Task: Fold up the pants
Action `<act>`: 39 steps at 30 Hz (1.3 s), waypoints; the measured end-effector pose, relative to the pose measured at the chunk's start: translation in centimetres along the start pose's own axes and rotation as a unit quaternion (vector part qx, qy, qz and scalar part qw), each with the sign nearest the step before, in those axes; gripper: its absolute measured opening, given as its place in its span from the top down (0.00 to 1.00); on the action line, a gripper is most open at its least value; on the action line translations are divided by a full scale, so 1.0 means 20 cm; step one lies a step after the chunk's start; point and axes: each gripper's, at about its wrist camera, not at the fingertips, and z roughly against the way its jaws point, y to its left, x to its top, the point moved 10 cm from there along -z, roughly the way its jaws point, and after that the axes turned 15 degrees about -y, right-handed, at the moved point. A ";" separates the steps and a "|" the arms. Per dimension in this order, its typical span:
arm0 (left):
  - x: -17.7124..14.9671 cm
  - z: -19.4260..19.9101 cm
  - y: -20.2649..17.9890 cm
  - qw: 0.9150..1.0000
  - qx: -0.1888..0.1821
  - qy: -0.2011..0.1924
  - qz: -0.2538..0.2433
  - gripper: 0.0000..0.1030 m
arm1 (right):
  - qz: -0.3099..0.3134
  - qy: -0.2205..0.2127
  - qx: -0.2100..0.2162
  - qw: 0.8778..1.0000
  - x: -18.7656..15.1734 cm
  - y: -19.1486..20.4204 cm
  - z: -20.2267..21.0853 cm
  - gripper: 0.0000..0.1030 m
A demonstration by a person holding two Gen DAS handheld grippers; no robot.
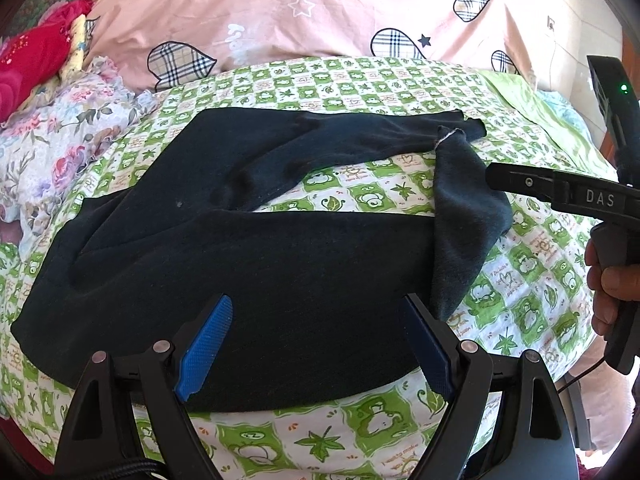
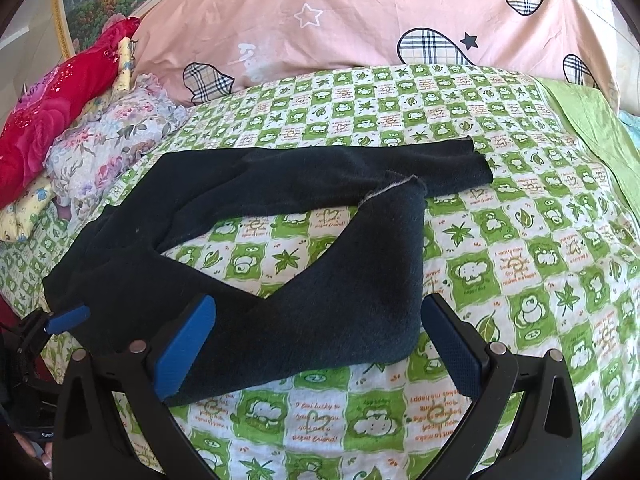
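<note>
- Pants (image 1: 224, 264) of dark navy knit lie spread on a green-and-white checked bedsheet (image 1: 520, 264), waist end toward the left, both legs running to the right.
- Far leg (image 2: 320, 168) lies flat and stretched out; near leg (image 2: 360, 272) has its cuff end doubled back, so the hem rests on the far leg.
- Left gripper (image 1: 320, 344) hangs over the near leg, jaws spread wide, blue pads (image 1: 206, 344) either side of the cloth and holding nothing.
- Right gripper (image 2: 320, 344) hovers over the folded cuff end with jaws likewise wide apart and empty; in the left wrist view its black body (image 1: 560, 192) reaches in from the right, just beside that fold.
- Pink quilt (image 2: 360, 24) with plaid hearts bunches beyond the sheet; a floral pillow (image 2: 120, 136) and red cloth (image 2: 52, 104) sit to the left.
</note>
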 end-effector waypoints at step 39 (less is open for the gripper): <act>-0.04 -0.37 -0.42 0.980 -0.163 0.114 0.026 0.18 | -0.009 0.100 0.116 0.988 0.25 -0.29 -0.60 0.84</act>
